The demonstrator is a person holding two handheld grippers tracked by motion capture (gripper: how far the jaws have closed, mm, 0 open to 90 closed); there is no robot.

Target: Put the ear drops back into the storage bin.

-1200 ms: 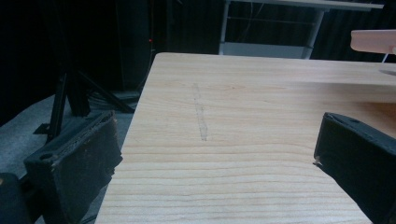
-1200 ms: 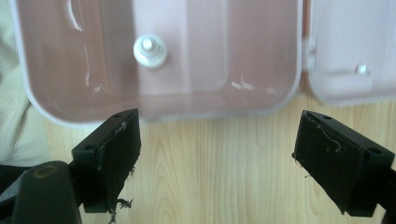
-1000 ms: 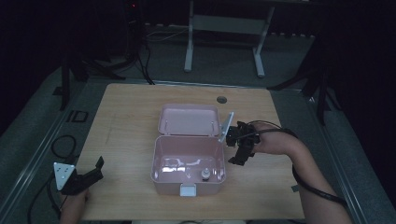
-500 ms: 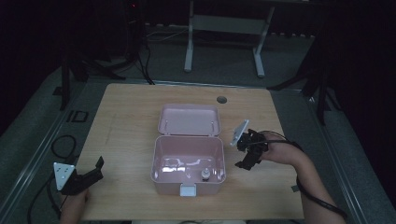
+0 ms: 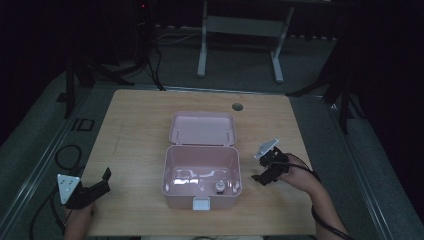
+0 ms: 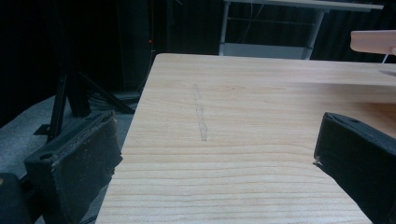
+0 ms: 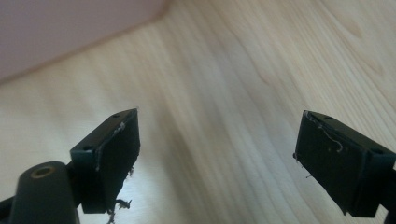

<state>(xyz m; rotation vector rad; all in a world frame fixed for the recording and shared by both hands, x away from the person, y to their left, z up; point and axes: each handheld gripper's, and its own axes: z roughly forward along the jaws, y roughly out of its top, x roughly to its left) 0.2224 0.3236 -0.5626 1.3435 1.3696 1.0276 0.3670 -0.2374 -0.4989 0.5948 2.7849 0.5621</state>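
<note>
Since a second ago the right gripper (image 5: 260,176) has drawn back from the rim of the open pink plastic box (image 5: 202,170) toward the table's right edge, and its jaws stand wide apart, holding nothing; the right gripper view shows bare wood between them with a corner of the pink wall at upper left. That box sits near the middle of the light wooden table (image 5: 140,125), close to its near edge, its hinged lid (image 5: 202,128) laid back flat toward the far edge and a pale latch (image 5: 201,203) at the front wall. Inside, near the front right corner, a small dark round object (image 5: 218,187) rests on the floor, too small to identify, with faint pale shapes beside it.

To work on from here, I judge the right gripper should come over the right wall from above, jaws kept apart until they straddle the target.

At the near left corner, the left gripper (image 5: 102,181) rests released, well apart from the box.
</note>
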